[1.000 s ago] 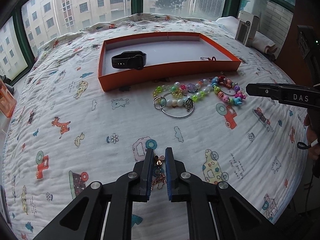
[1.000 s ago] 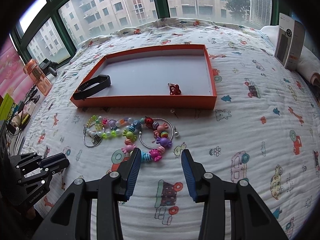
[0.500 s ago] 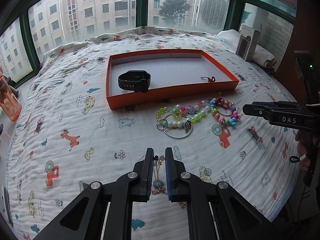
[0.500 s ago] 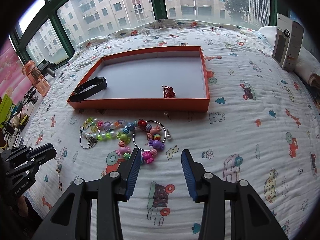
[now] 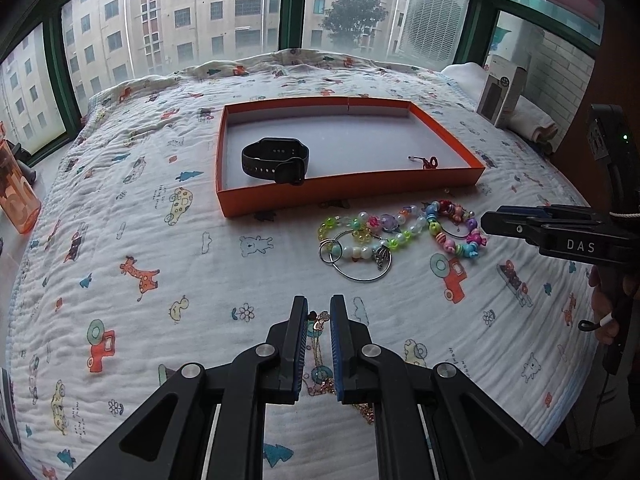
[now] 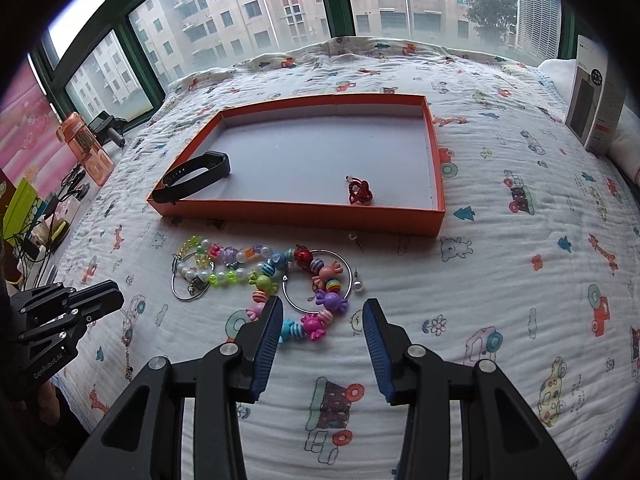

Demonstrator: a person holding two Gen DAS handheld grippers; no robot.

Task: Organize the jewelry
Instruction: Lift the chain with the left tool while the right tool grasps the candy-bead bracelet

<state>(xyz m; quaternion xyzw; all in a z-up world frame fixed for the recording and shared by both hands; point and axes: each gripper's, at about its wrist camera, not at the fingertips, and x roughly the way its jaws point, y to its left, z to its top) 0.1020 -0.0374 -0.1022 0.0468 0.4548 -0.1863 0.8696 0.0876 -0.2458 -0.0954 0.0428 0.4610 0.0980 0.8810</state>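
Jewelry lot, laid on a bed (image 5: 120, 208) covered by a white quilt printed with cartoon cars and animals.

Orange tray (image 5: 348, 190): shallow, pale floor, at the far middle of the bed. Contents: black smartwatch (image 5: 275, 160) at its near left; small red knotted charm (image 6: 359, 193) near its right front wall.

Beaded bracelets (image 6: 256, 268): multicoloured strands tangled with silver hoop rings (image 5: 362, 264), lying on the quilt just in front of the tray. One pearl earring (image 6: 357, 286) just right of the strands.

Left gripper (image 5: 319, 322): near edge of the bed, fingers nearly pressed together, pinching a thin rose-gold necklace (image 5: 319, 324); its small pendant sits between the fingers and the chain hangs below, down to the quilt.

Right gripper (image 6: 323, 320): fingers spread wide, holding nothing, just beside the near end of the candy-shaped beads.

Orange bottle (image 6: 84, 148): beside the bed at far left. White carton (image 6: 596, 112): upright at far right.
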